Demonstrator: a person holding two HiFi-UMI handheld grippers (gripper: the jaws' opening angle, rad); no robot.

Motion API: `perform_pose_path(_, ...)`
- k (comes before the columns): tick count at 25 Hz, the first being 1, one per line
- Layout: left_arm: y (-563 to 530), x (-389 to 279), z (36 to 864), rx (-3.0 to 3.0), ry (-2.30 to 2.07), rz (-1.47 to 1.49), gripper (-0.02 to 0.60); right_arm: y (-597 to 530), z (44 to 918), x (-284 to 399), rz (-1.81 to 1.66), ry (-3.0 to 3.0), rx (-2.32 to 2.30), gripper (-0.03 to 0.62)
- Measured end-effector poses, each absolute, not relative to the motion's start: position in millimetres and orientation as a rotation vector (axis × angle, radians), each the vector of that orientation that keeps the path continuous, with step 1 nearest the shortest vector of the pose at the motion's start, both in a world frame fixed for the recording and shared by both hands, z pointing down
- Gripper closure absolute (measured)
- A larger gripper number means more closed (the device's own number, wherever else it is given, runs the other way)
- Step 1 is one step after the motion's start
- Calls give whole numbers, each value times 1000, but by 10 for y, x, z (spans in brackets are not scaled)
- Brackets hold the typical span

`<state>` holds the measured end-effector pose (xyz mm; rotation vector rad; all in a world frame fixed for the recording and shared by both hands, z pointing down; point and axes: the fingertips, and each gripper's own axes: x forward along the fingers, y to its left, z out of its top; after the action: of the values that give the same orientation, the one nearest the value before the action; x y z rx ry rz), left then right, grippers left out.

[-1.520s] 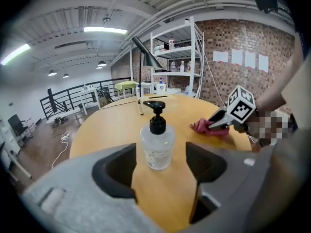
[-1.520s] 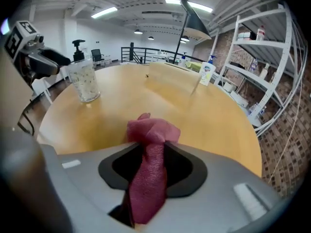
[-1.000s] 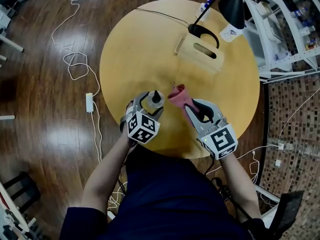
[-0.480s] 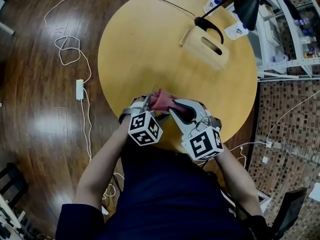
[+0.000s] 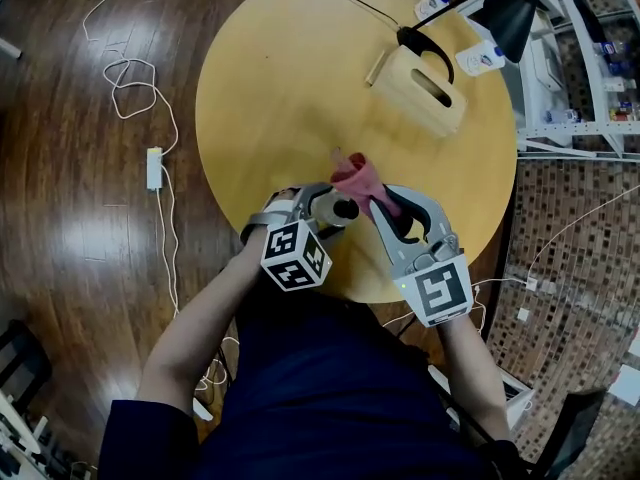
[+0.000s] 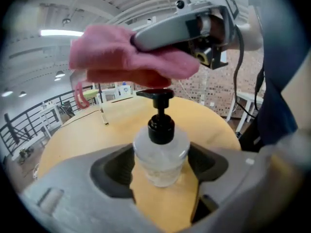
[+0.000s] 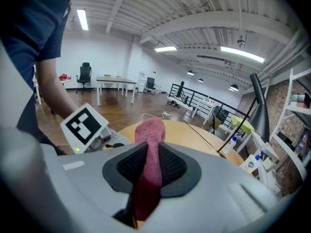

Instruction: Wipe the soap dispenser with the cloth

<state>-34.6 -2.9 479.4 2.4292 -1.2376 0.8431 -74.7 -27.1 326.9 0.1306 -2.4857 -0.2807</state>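
My left gripper point(image 5: 322, 208) point(image 6: 161, 164) is shut on a clear soap dispenser point(image 6: 161, 152) point(image 5: 336, 208) with a black pump, held above the round wooden table point(image 5: 290, 98). The right gripper point(image 5: 385, 203) point(image 7: 149, 166) is shut on a pink cloth point(image 5: 355, 178) point(image 7: 148, 159). In the left gripper view the pink cloth point(image 6: 126, 59) hangs just over the pump head; whether it touches the pump I cannot tell. In the head view the cloth sits just right of the dispenser's top.
A wooden box with a slot point(image 5: 425, 83) stands at the far right of the table, beside a black lamp point(image 5: 505, 13). White bottles point(image 5: 480, 58) lie near the table's far edge. Cables point(image 5: 130, 78) trail over the wooden floor on the left.
Half a second ago the cloth lay over the dispenser; now the right gripper has drawn right with it, and the black pump shows. Both hands have shifted across the table since the first frame.
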Motion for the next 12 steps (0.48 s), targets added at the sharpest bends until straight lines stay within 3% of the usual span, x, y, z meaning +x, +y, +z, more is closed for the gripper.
perform_pose_path(5,-16,-340,4798,2449,-1197,846,239,99,3469,-649,-425,-2356,25,522)
perform_pose_path(12,-23,-336,4806,2448,-1176,866,239,-348,3716,-777,-445,-2306,211,522)
